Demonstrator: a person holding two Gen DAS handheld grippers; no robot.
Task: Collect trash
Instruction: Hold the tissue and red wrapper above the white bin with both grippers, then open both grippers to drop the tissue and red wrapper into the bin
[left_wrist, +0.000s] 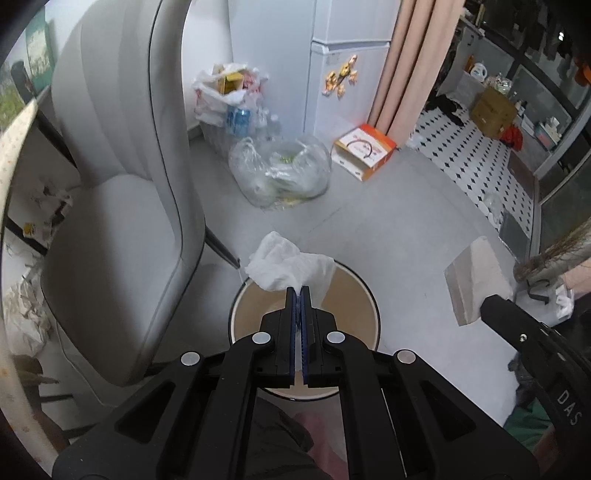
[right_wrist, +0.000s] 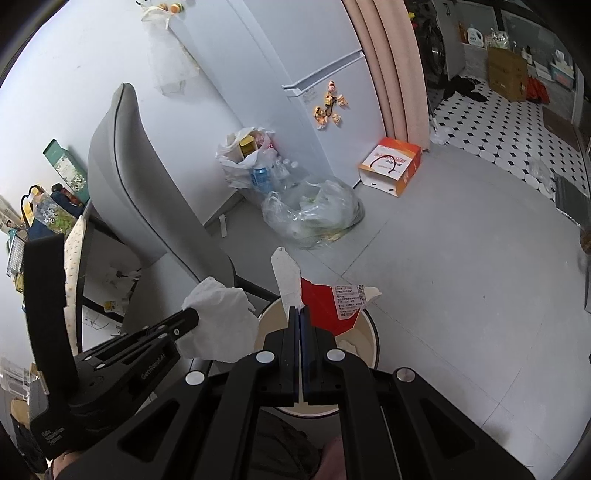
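A round beige bin (left_wrist: 255, 310) with a dark rim stands on the grey floor below both grippers; it also shows in the right wrist view (right_wrist: 365, 339). My left gripper (left_wrist: 299, 290) is shut on a crumpled white tissue (left_wrist: 284, 264) and holds it over the bin's far rim. In the right wrist view the left gripper (right_wrist: 194, 317) and its tissue (right_wrist: 221, 325) sit left of the bin. My right gripper (right_wrist: 299, 310) is shut on a red and white torn wrapper (right_wrist: 325, 302) held over the bin. The right gripper's tip (left_wrist: 491, 306) shows at the left view's right edge.
A grey chair (left_wrist: 122, 221) stands close on the left. Clear plastic bags of trash (left_wrist: 280, 170) and a white bag of bottles (left_wrist: 229, 99) lie by the white fridge (left_wrist: 351, 66). An orange and white box (left_wrist: 364, 149) lies on the floor. A tiled area with boxes lies at the right.
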